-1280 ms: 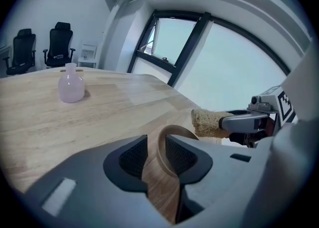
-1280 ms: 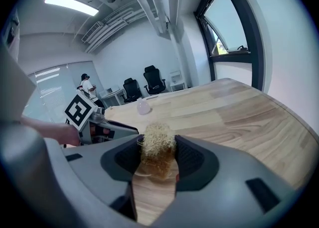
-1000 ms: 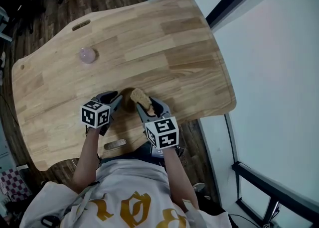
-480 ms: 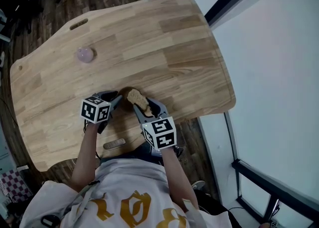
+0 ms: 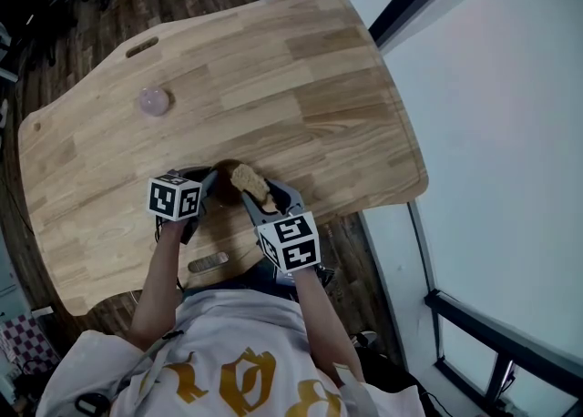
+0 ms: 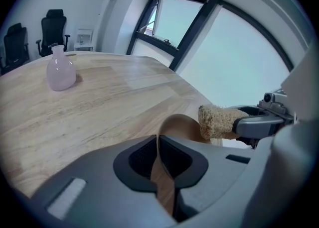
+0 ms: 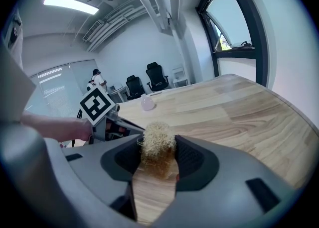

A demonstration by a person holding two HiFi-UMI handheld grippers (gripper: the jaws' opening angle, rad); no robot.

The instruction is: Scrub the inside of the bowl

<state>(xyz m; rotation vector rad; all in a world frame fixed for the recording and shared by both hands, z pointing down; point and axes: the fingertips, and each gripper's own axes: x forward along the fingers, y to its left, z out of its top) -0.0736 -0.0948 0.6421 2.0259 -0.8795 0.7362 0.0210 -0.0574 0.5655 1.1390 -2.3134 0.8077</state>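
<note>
Only left gripper view: gripped bowl (image 6: 180,126).

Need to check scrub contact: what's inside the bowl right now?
The scrubber, held by the right gripper, reaches in over the far rim of the bowl. The visible inner wall looks bare. The left gripper, clamped on the near rim, covers the bottom.

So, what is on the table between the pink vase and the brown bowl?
Nothing: only bare table lies between the pink vase and the brown bowl, as the left gripper view shows.
</note>
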